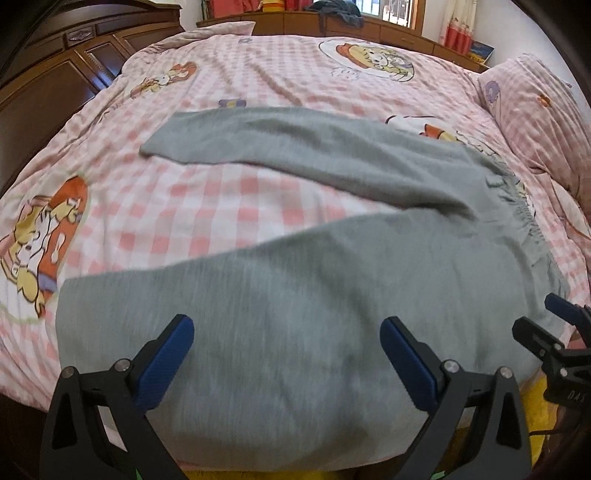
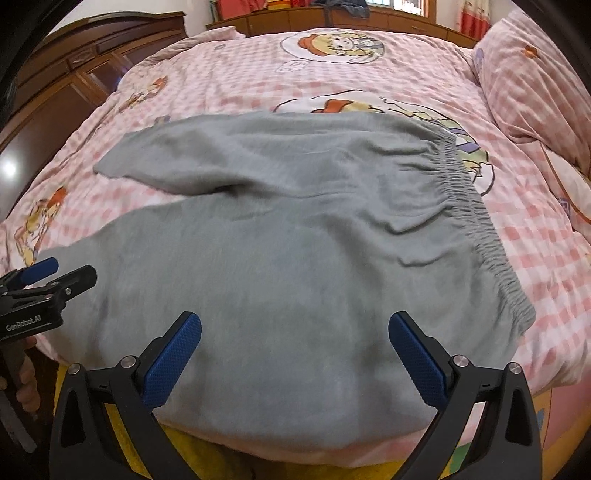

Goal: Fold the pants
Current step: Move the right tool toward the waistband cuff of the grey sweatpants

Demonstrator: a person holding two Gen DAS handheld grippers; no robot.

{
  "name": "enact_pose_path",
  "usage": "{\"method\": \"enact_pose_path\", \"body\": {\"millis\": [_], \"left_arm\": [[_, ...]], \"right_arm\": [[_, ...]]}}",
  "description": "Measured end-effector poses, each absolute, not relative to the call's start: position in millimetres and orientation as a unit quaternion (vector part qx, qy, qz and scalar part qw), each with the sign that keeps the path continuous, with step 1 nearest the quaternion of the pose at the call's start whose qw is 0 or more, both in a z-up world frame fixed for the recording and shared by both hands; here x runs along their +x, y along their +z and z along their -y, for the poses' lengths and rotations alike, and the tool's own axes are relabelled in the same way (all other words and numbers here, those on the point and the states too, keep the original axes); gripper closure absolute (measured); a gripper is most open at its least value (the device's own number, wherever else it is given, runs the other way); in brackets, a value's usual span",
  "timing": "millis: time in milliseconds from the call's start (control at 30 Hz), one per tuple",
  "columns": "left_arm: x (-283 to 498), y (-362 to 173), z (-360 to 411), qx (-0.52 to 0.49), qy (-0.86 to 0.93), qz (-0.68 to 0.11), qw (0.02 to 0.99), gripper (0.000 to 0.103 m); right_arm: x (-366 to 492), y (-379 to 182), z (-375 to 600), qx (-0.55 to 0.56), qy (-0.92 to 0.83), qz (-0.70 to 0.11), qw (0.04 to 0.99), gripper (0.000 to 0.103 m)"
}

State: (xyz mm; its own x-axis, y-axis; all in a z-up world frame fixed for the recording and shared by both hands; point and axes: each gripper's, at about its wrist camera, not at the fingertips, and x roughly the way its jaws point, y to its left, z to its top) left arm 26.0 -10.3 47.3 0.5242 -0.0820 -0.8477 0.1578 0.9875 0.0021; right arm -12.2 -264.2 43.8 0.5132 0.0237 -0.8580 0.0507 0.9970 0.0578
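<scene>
Grey pants [image 1: 314, 295] lie spread on the pink checked bed [image 1: 207, 199], legs pointing left and apart, elastic waistband [image 2: 476, 214] at the right. The near leg hangs over the bed's front edge. My left gripper [image 1: 286, 354] is open and empty just above the near leg. My right gripper [image 2: 295, 350] is open and empty above the seat of the pants [image 2: 295, 258], near the front edge. The right gripper also shows at the right edge of the left wrist view [image 1: 546, 325], and the left gripper at the left edge of the right wrist view [image 2: 55, 273].
A pink checked pillow [image 2: 535, 81] lies at the bed's right. A dark wooden headboard [image 1: 55, 81] stands at the left. A wooden shelf [image 1: 332, 26] with clothes runs along the back wall. Yellow fabric [image 2: 192, 454] shows below the bed's front edge.
</scene>
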Motion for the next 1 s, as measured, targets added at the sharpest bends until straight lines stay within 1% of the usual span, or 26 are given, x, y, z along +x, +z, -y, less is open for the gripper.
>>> {"method": "enact_pose_path", "body": {"millis": [333,633,1000], "left_arm": [[68,60,32,0.045,-0.098,-0.489,0.866,0.001],[129,77,50,0.054,-0.110,-0.487,0.865,0.001],[215,76,60,0.085,-0.107,-0.499,0.856,0.001]], "right_arm": [[22,62,308,0.049,-0.019,-0.486,0.872,0.000],[73,76,353,0.045,-0.029,-0.483,0.874,0.000],[122,65,388,0.023,-0.047,-0.503,0.863,0.000]]}}
